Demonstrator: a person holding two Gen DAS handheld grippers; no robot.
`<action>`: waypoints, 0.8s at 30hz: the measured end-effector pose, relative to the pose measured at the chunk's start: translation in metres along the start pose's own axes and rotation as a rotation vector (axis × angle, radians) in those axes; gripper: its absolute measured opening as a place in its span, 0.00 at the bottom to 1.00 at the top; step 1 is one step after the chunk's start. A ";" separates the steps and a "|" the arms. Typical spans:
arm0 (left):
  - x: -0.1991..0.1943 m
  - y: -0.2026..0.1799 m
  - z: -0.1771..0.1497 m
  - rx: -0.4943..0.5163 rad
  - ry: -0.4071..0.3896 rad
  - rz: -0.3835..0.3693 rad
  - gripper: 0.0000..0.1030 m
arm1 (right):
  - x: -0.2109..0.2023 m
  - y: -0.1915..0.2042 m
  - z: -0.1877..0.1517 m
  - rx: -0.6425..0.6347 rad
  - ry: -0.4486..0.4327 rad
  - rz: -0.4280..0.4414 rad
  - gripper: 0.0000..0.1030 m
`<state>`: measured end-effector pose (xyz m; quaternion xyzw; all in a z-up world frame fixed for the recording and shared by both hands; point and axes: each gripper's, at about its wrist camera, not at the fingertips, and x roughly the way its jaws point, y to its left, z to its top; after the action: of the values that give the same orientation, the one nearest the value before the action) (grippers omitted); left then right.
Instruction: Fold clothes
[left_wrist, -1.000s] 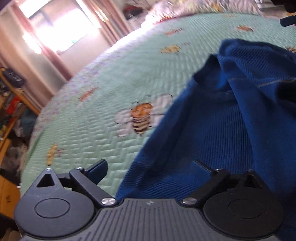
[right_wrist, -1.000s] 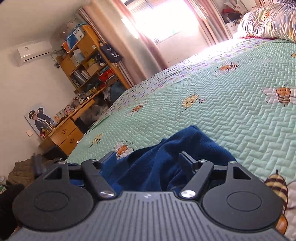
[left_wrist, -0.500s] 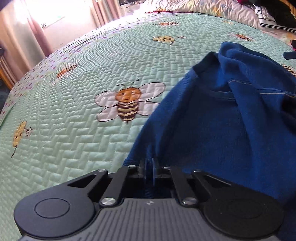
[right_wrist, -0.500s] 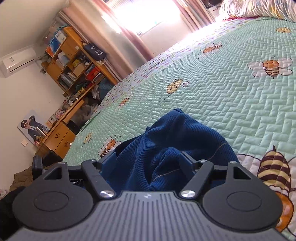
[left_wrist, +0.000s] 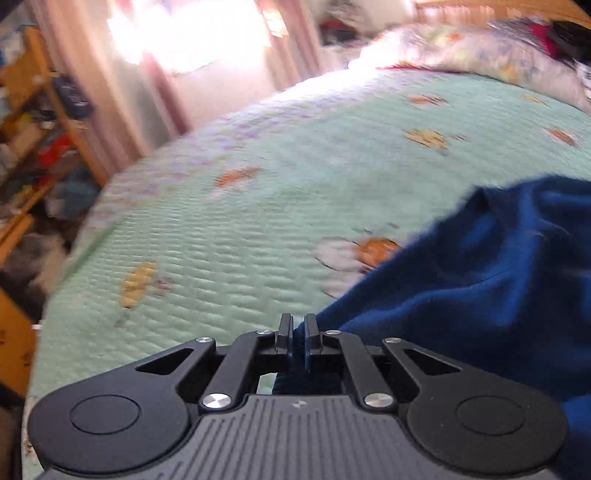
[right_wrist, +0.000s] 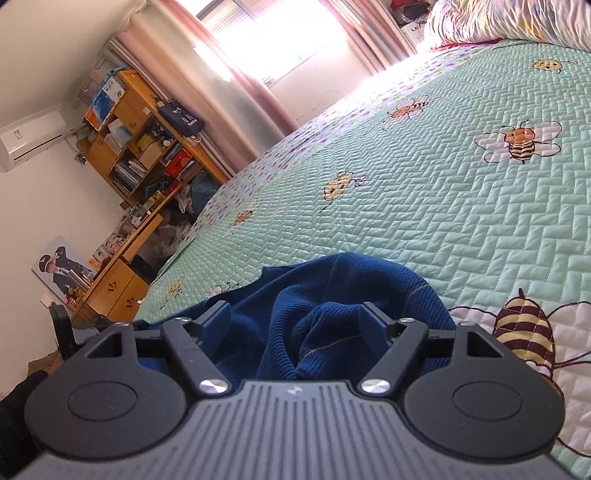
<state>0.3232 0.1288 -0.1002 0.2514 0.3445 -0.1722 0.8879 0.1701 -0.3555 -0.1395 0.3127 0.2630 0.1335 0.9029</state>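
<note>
A dark blue knit sweater (left_wrist: 498, 295) lies bunched on the mint-green bee-print bedspread (left_wrist: 240, 240). In the left wrist view my left gripper (left_wrist: 298, 321) pinches an edge of it; the fingers stand almost together with blue fabric between them, and the jaws are opening slightly. The cloth trails off to the right, lifted off the bed. In the right wrist view the sweater (right_wrist: 332, 288) is heaped in front of my right gripper (right_wrist: 293, 314). This gripper is open wide, with a fold of fabric lying loose between its fingers.
The bedspread (right_wrist: 443, 203) stretches far ahead and to the right. A rumpled floral duvet (right_wrist: 517, 22) lies at the head of the bed. Beyond the bed's left edge stand a cluttered wooden shelf (right_wrist: 147, 147) and a desk with drawers (right_wrist: 114, 291).
My left gripper went from open to shut on the sweater's edge, then rose and swung, pulling the cloth up. My right gripper stayed open over the bunched fabric and rolled slightly.
</note>
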 end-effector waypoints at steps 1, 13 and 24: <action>0.003 -0.006 -0.003 0.020 0.019 -0.001 0.14 | 0.001 0.000 0.000 0.000 -0.001 0.006 0.75; 0.007 -0.028 -0.015 -0.041 0.058 -0.003 0.86 | 0.006 0.014 -0.008 -0.016 0.017 0.026 0.75; 0.028 -0.035 -0.018 -0.080 0.133 0.018 0.89 | 0.013 0.014 -0.027 0.017 0.069 0.015 0.75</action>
<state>0.3169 0.1073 -0.1428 0.2300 0.4071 -0.1332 0.8739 0.1644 -0.3267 -0.1537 0.3176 0.2926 0.1488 0.8896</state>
